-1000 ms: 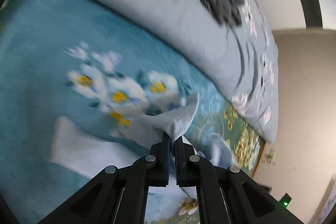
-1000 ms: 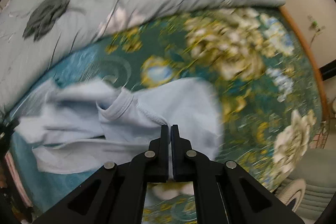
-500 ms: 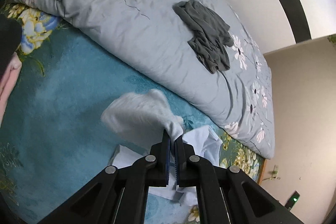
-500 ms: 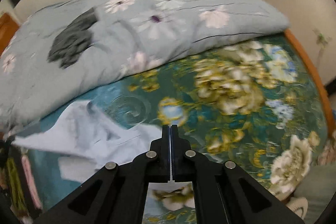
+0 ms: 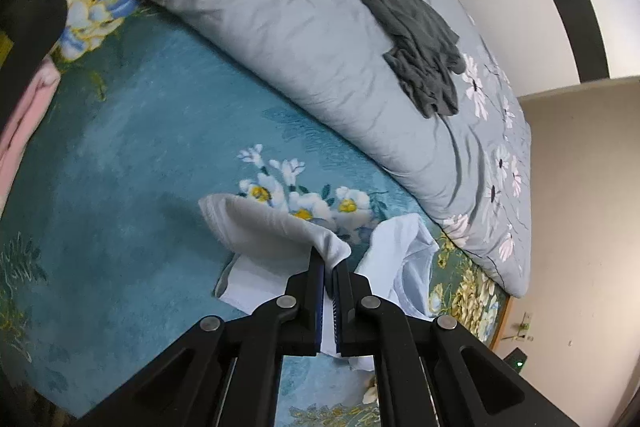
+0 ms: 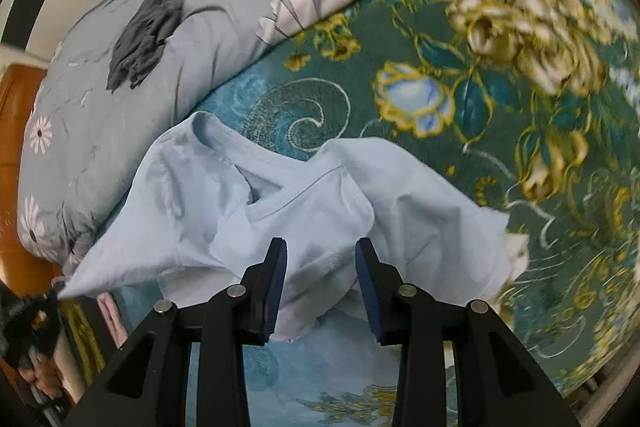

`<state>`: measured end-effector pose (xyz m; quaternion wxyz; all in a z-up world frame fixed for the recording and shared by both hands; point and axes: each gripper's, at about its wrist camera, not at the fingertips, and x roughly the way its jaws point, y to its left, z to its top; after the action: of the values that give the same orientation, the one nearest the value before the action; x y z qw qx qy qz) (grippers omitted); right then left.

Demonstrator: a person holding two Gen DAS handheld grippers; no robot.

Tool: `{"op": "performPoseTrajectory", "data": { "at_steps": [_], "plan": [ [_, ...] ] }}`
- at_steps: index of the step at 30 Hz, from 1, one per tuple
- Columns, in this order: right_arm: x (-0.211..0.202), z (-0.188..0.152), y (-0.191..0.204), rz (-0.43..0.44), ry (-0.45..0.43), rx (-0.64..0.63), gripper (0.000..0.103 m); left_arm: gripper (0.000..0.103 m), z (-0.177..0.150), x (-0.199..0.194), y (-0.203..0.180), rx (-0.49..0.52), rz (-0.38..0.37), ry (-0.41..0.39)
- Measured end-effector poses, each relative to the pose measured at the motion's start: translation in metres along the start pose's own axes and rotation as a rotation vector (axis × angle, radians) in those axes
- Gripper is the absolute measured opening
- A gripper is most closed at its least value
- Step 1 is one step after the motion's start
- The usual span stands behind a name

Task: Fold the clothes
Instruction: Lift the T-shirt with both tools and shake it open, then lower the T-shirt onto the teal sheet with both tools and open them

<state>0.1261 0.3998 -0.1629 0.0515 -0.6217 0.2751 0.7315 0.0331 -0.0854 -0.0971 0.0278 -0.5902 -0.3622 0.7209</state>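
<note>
A pale blue T-shirt (image 6: 320, 211) lies rumpled on the teal floral blanket (image 6: 500, 87), its neckline toward the quilt. My left gripper (image 5: 330, 259) is shut on a fold of the T-shirt (image 5: 272, 227) and holds it lifted above the blanket (image 5: 120, 167). My right gripper (image 6: 322, 245) is open, its fingers apart just above the shirt's middle, holding nothing. In the right wrist view the shirt stretches to a point at the far left.
A grey floral quilt (image 5: 300, 27) is heaped along the far side of the bed, with a dark grey garment (image 5: 420, 43) on top; both show in the right wrist view (image 6: 148, 27). A wooden headboard (image 6: 16, 131) stands at left. A pink cloth (image 5: 24, 115) lies at the left edge.
My right gripper has opened and let go of the shirt, which now lies under it. My left gripper stays shut on the fold and has lowered it toward the blanket.
</note>
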Motion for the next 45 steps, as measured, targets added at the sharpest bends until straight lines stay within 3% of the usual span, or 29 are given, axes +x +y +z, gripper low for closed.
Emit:
{"op": "performPoseTrajectory", "data": {
  "at_steps": [7,13,14,15,16,20,29,36,45],
  "plan": [
    [0.023,0.011,-0.028,-0.061,0.032,0.140,0.037,0.004,0.001,0.004,0.011,-0.039,0.019,0.005],
    [0.037,0.005,-0.032,0.009,0.081,0.171,0.038,0.004,0.001,0.005,0.018,-0.063,0.021,0.013],
    [0.037,0.004,-0.029,0.012,0.084,0.166,0.035,0.004,0.000,0.004,0.019,-0.063,0.019,0.013],
    [0.038,0.003,-0.026,0.015,0.087,0.160,0.021,0.004,0.000,0.004,0.019,-0.063,0.017,0.014],
    [0.038,0.003,-0.023,0.018,0.090,0.154,0.014,0.004,0.000,0.003,0.018,-0.062,0.016,0.013],
    [0.024,0.003,-0.007,0.003,0.065,0.108,0.007,0.004,0.001,-0.006,0.012,-0.054,-0.005,-0.002],
    [-0.101,0.031,0.033,-0.074,-0.197,-0.139,0.006,0.004,0.010,-0.051,-0.024,0.024,-0.130,-0.097],
    [-0.202,0.046,0.058,-0.109,-0.383,-0.279,0.006,0.004,-0.001,-0.097,-0.064,0.078,-0.211,-0.186],
    [-0.328,0.067,0.075,-0.035,-0.578,-0.485,0.006,0.004,-0.032,-0.205,-0.119,0.118,-0.290,-0.444]
  ]
}}
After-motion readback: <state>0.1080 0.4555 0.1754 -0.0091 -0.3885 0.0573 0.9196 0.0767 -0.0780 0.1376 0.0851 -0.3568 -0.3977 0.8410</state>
